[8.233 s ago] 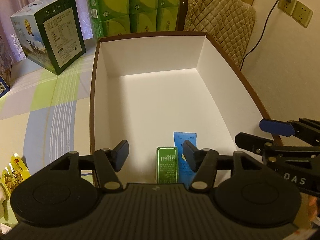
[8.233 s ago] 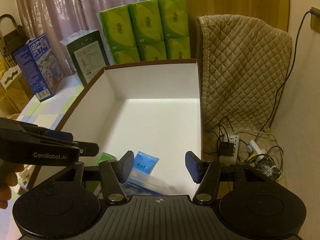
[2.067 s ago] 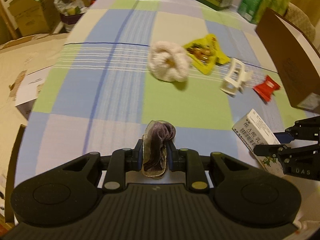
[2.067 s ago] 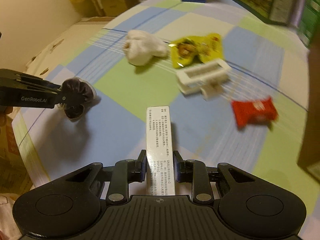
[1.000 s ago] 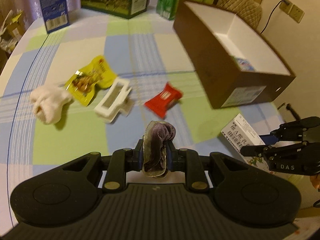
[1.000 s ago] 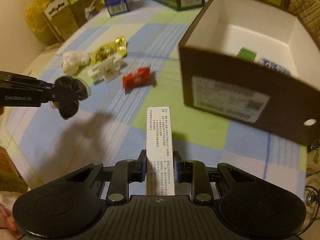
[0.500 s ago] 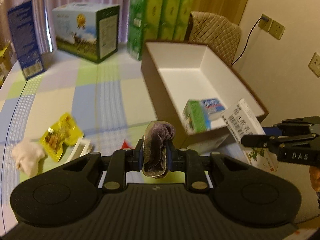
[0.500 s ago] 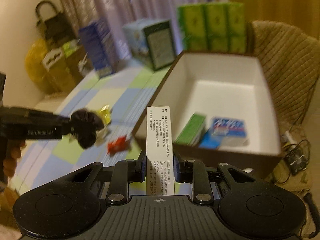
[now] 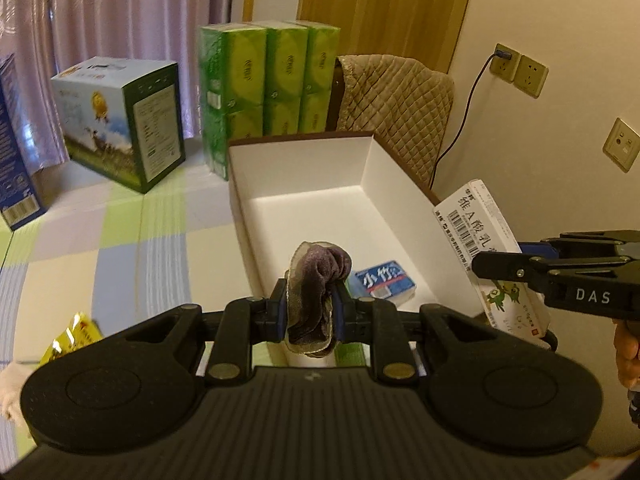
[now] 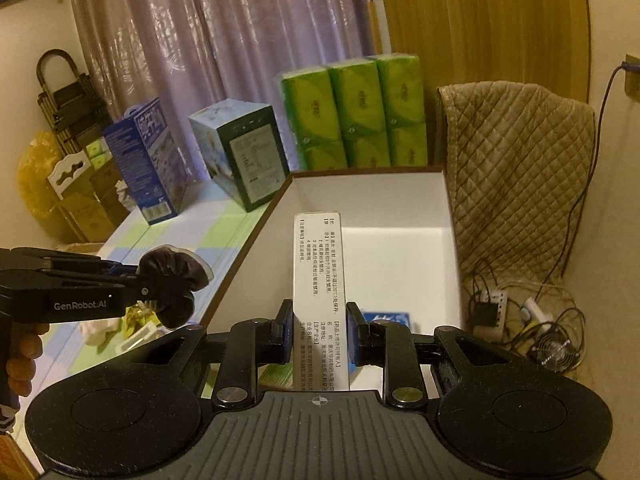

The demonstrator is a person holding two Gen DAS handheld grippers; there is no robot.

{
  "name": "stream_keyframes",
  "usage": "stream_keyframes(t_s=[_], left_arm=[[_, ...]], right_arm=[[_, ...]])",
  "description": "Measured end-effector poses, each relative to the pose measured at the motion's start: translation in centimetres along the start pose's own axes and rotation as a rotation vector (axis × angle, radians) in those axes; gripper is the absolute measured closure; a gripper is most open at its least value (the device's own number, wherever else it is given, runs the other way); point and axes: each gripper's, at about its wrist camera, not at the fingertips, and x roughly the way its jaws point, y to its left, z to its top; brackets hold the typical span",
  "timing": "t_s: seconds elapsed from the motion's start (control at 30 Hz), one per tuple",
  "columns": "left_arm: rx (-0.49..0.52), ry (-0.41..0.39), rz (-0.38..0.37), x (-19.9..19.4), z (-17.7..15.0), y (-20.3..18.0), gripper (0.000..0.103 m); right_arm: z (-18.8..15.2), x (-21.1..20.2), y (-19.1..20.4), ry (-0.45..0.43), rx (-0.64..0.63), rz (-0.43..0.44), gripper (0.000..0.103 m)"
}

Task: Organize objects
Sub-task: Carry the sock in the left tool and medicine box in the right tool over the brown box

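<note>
My left gripper [image 9: 310, 304] is shut on a rolled dark purple sock [image 9: 316, 280], held above the near end of the open brown box [image 9: 304, 184] with white inside. The right gripper [image 10: 318, 322] is shut on a long white medicine carton [image 10: 318, 276], over the box's near right side. In the left wrist view that carton [image 9: 478, 232] and the right gripper [image 9: 516, 266] show at the right. In the right wrist view the left gripper [image 10: 132, 280] with the sock [image 10: 172, 276] hangs left of the box [image 10: 368, 196]. A blue tissue pack [image 9: 384, 278] lies in the box.
A checked cloth covers the table [image 9: 120, 240]. Green tissue packs [image 9: 268, 84], a milk carton box [image 9: 124, 120] and a blue box [image 9: 16, 152] stand at the back. A yellow snack bag [image 9: 76, 336] and a white sock [image 9: 8, 384] lie left. A quilted chair [image 9: 396, 100] stands behind the box.
Both grippers have swung from the table's loose items up toward the box, each keeping its hold; the box now lies directly ahead and closer.
</note>
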Motion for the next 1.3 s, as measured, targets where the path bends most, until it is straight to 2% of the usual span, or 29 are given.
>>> stream_keyframes(t_s=[0.3, 0.73, 1.3], left_arm=[[0.023, 0.016, 0.012, 3.8, 2.7, -1.0, 0.085], [0.028, 0.09, 0.066, 11.0, 5.4, -0.8, 0.085], [0.074, 0.184, 0.104, 18.6, 7.2, -1.3, 0.085]], right_arm=[[1.8, 3.2, -2.2, 0.022, -0.004, -0.016, 0.081], [3.5, 9.5, -5.4, 0.092, 0.001, -0.051, 0.081], [5.1, 16.2, -8.5, 0.167, -0.017, -0.095, 0.081]])
